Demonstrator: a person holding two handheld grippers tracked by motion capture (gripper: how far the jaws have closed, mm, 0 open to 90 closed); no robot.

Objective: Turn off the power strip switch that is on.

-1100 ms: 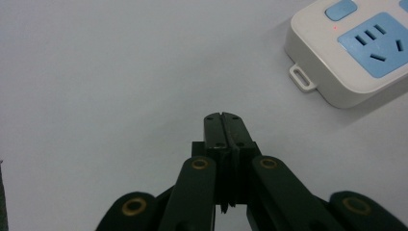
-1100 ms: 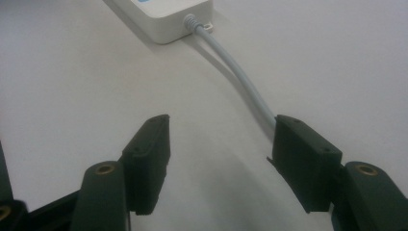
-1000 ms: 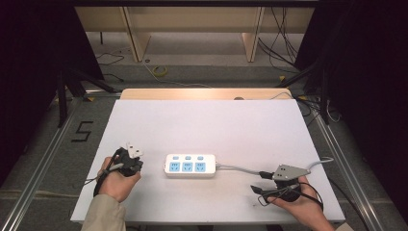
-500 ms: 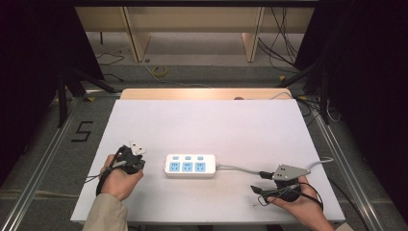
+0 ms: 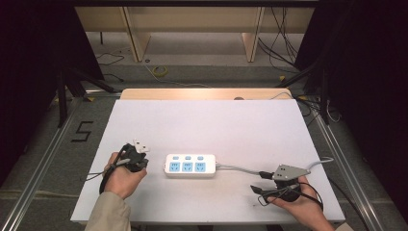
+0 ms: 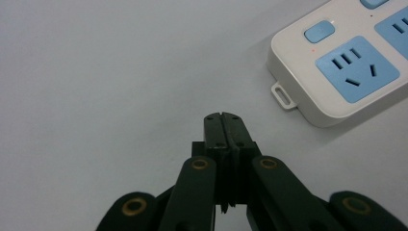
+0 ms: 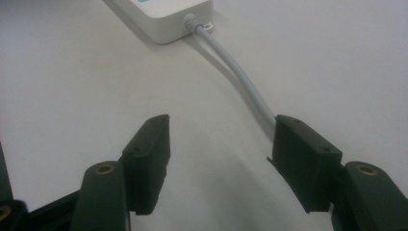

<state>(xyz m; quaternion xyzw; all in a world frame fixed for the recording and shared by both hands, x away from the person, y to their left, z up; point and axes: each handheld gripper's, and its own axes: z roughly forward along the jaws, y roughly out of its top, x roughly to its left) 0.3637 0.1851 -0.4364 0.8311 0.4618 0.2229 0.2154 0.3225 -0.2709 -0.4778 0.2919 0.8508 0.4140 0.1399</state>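
A white power strip [image 5: 190,165] with three blue sockets lies flat on the white table [image 5: 202,120], its grey cable [image 5: 240,168] running off to the right. My left gripper [image 5: 142,161] sits just left of the strip, jaws pressed together on nothing; in the left gripper view the gripper [image 6: 224,118] hovers over bare table with the power strip [image 6: 346,62] ahead at the right. My right gripper [image 5: 260,182] rests near the front right, jaws wide apart. In the right gripper view this open gripper [image 7: 221,144] has the cable [image 7: 240,72] running past its right jaw up to the strip's end [image 7: 159,14].
The table's far wooden edge [image 5: 207,94] borders a floor with loose cables [image 5: 159,71] and shelf legs. Metal rails [image 5: 43,159] flank the table. Bare tabletop stretches behind the strip.
My left gripper has edged slightly to the right, toward the power strip, still shut. The right gripper and the strip have stayed where they were.
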